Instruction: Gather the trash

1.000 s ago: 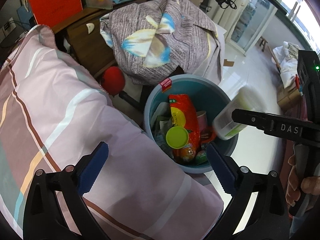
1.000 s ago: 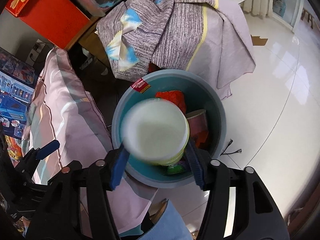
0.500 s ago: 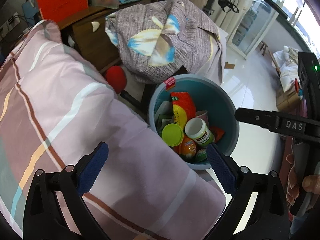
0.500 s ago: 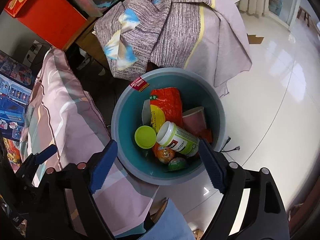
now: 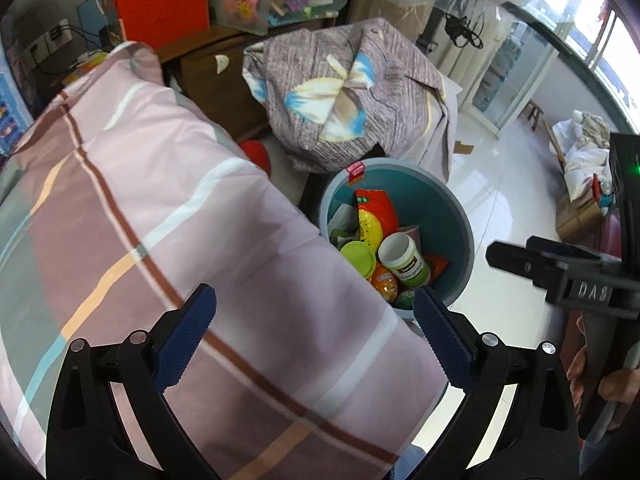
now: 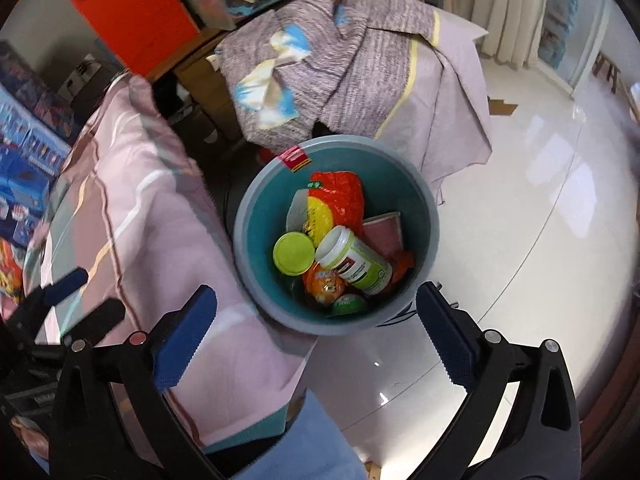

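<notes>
The white jar with the green label lies on its side in the teal bin, low and right of centre in the right wrist view, its open mouth turned toward the upper left; it rests on the other rubbish, a red and yellow snack bag, a lime-green lid just beside it and an orange wrapper below. The right tongs have just been opening and now stand spread wide with nothing between the blue pads, the bin showing through the gap, which fits a jar let go from above so that it dropped in. The left tongs are likewise spread wide and empty, hanging over the pink striped pillow in the lower left of that view, probably kept clear while the other hand did the work. The bin stands on a glossy white tiled floor, wedged against the pillow's edge, with a grey patterned cloth draped over something bulky in the upper middle. An orange box and clear plastic containers crowd the upper left; the room looks cluttered and daylit.
</notes>
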The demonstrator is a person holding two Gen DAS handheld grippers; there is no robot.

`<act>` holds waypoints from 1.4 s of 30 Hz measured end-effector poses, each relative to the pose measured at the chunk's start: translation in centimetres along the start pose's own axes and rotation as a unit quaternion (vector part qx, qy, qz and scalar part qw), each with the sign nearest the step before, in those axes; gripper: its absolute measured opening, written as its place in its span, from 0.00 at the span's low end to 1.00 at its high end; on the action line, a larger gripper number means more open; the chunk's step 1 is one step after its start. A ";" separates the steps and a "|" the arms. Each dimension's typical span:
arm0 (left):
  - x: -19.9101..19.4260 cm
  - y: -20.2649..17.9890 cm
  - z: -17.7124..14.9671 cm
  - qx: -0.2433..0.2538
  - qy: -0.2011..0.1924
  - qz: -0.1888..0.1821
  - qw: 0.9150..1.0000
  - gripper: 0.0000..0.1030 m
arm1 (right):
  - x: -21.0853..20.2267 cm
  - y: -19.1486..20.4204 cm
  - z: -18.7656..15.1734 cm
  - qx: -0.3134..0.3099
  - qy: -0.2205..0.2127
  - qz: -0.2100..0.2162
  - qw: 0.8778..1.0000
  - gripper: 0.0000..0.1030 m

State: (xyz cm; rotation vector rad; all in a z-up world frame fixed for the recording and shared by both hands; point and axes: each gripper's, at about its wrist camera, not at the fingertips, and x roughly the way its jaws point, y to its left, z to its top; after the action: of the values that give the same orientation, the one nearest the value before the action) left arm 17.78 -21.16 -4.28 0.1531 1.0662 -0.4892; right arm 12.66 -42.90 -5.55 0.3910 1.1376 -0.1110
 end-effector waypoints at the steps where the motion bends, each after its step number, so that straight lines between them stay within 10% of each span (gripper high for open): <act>1: -0.6 0.2 -0.3 -0.001 -0.005 0.005 1.000 0.96 | -0.4 0.3 -0.5 -0.005 -0.003 -0.003 1.000 0.93; 42: -7.9 1.8 -8.2 -0.022 -0.046 0.025 0.998 0.96 | -6.9 4.7 -9.4 -0.069 -0.063 -0.027 0.995 0.93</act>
State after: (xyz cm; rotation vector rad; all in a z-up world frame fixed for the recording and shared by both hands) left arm 8.91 -14.23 -1.59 0.1175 0.9807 -0.4229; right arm 3.00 -35.91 -1.60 0.2277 1.0244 -0.1018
